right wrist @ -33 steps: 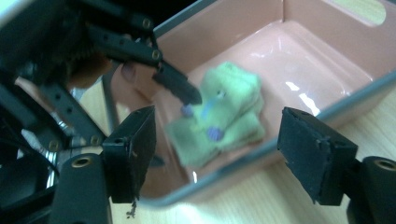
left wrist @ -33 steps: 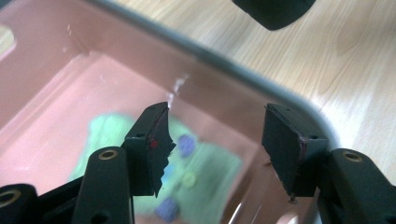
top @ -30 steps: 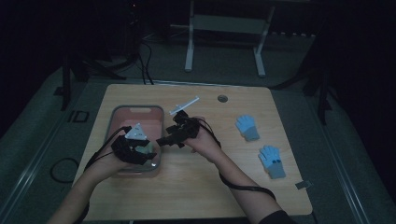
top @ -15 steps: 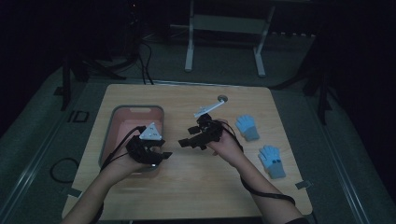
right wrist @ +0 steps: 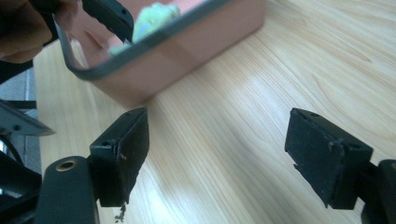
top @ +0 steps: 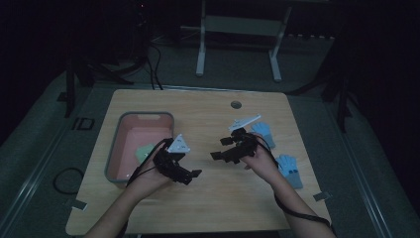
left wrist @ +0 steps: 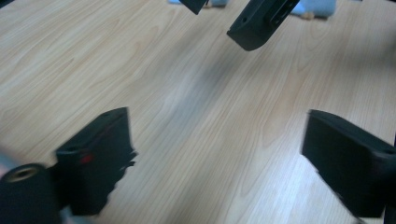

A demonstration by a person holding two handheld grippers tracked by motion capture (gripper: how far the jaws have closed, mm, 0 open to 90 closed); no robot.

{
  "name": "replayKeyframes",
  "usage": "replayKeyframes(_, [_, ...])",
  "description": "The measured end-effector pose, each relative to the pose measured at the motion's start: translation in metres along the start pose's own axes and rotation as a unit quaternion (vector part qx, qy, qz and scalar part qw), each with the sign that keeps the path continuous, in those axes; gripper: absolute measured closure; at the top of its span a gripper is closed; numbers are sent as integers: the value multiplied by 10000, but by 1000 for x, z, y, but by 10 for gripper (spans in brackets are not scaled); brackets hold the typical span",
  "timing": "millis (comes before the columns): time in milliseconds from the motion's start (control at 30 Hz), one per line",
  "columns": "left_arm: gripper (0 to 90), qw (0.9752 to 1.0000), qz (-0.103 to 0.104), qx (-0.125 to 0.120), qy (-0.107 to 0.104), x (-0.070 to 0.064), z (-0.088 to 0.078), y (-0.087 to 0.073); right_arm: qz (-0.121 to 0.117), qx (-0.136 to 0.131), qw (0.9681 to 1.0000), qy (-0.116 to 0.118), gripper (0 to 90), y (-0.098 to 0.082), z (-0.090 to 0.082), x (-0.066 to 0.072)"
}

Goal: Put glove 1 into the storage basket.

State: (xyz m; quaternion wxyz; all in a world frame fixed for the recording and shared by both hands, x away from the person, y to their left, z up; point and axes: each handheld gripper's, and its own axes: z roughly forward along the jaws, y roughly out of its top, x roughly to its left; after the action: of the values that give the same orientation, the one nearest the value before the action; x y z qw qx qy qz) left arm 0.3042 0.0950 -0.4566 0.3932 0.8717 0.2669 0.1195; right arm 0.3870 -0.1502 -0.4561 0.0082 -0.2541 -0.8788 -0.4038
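Two blue gloves (top: 261, 131) are left on the worktop by its right edge, one nearer the far side, the second (top: 288, 168) closer to you. One green item (top: 145, 151) already lies in the pink bin (top: 115, 153) near the left edge; likely another glove, too dim to be sure.

Both tongs are empty. Left tongs (top: 190, 174) have just been opening, nothing between the jaws, bare wood below them in the left gripper view. They sit just right of the bin's near corner. Right tongs (top: 216, 155) are spread wide mid-worktop, also holding nothing, jaws pointing back towards the bin.

Step in hand looks like going for the next glove. Your right hand (top: 262, 158) is already beside both, so use it. Turn the tongs round to face the right edge, come down over the nearer glove with the jaws straddling a cuff or a bunched fold, not flat fabric. Pinch low against the wood so you catch the cloth, then lift clear before carrying across. Keep the left tongs out of the path and off the bin rim.

Count: two blue gloves, one bin, one green item in it, one round grommet (top: 236, 104) at the far edge.
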Motion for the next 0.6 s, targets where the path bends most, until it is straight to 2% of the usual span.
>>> replayKeyframes(167, [58,9999,32,-109,-45,-7,11,1,124,-76,9999,-41,203,-12,-8,-6])
replayKeyframes(233, [56,9997,94,-235,-45,-12,17,0,155,-93,9998,-117,181,-18,-10,-7])
replayKeyframes(367, [56,9991,242,-333,-57,-20,26,-5,145,-22,9997,-183,169,-28,-12,-9])
replayKeyframes(433, [57,9988,227,-411,-146,-23,30,-8,136,50,9996,-244,166,-35,-12,-10])
replayKeyframes(600, [57,9986,316,-341,-268,-33,43,-17,162,111,9987,-470,140,-52,-12,-12])
